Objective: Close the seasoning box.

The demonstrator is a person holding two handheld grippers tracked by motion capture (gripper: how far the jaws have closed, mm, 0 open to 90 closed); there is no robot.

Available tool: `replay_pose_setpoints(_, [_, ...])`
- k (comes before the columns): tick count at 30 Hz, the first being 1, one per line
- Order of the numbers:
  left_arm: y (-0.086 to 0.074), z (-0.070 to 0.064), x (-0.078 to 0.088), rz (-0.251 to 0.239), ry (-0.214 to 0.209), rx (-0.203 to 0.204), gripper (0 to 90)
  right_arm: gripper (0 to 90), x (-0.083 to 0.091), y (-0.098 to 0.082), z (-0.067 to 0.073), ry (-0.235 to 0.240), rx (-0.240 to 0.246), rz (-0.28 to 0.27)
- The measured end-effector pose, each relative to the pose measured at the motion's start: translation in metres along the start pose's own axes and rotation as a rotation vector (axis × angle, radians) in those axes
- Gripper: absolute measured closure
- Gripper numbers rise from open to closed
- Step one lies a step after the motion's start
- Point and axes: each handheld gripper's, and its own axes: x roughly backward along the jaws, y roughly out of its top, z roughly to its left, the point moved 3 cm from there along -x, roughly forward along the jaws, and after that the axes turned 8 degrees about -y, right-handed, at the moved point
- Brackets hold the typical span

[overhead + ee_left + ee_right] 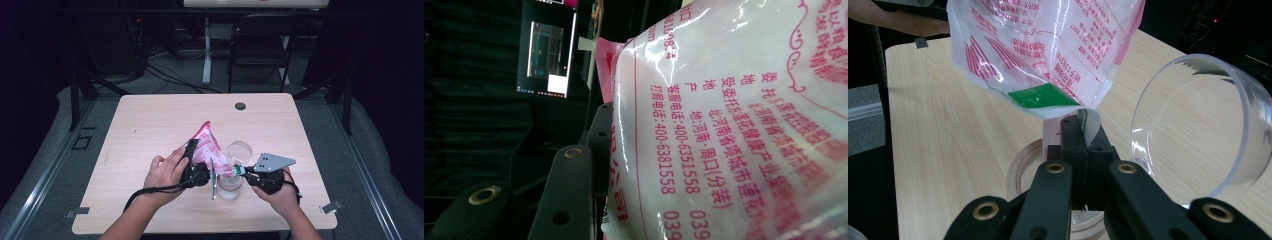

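A pink-and-white printed plastic bag (206, 144) hangs tilted above a clear round jar (230, 188) on the wooden table (150, 130). My left gripper (194, 167) is shut on the bag's side. In the left gripper view one black finger (600, 145) presses against the bag (724, 125), and the other is hidden behind it. My right gripper (1082, 125) is shut on the bag's lower corner (1068, 107), right over the jar's rim (1020, 172). A clear round lid (1198, 130) stands tilted just beside the jar, also seen from above as a lid (240, 150).
A black grommet (240, 106) sits near the table's far edge. A dark folding chair (260, 47) and a white desk leg (206, 50) stand behind the table. A lit monitor (546, 52) glows in the dark background.
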Motion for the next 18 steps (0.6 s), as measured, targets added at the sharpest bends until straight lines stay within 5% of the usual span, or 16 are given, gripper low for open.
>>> replay_pose_setpoints(18, [0.0019, 0.0006, 0.0007, 0.005, 0.001, -0.003, 61.5, 90.0, 0.0010, 0.0005, -0.0003, -0.004, 0.001, -0.007])
